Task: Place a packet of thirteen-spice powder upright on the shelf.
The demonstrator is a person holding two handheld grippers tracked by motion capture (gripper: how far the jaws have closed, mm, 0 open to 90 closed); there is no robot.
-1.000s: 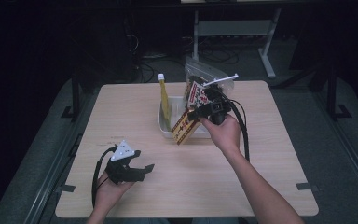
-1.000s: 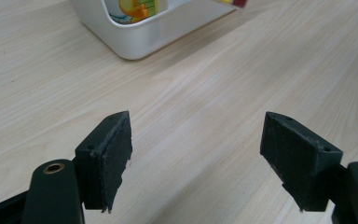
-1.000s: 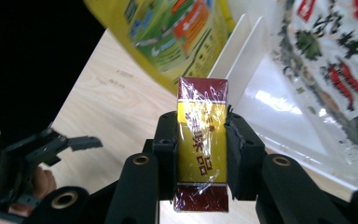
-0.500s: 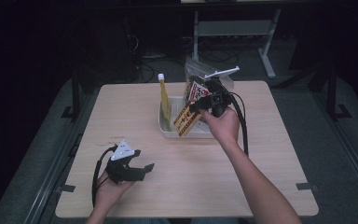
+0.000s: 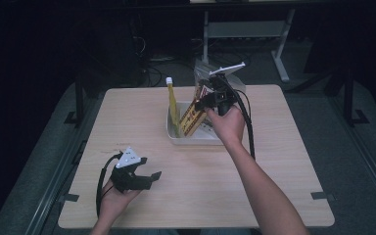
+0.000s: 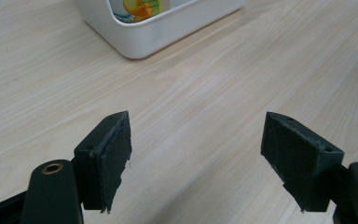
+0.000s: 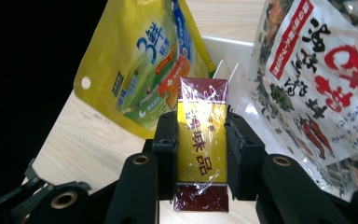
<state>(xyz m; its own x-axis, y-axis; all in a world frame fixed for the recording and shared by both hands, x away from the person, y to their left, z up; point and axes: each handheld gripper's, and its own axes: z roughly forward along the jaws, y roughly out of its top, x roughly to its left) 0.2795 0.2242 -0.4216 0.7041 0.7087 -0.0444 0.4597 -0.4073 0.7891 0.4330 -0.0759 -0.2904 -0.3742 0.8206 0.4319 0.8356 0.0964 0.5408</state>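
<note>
Your R gripper clamps the box by its sides, long axis tilted, upper centre of frame over the bin. L gripper wide, empty, lower left.

Yellow pouch shows a large white "3" with the character "鲜". The red-and-gold wrapped box reads "海味品" in red. The clear seaweed snack bag carries large red Chinese characters.

place: my view reads as a lab or recording room | evidence: bare wooden table on grey carpet, dark surroundings, cables and metal stand legs behind
</note>
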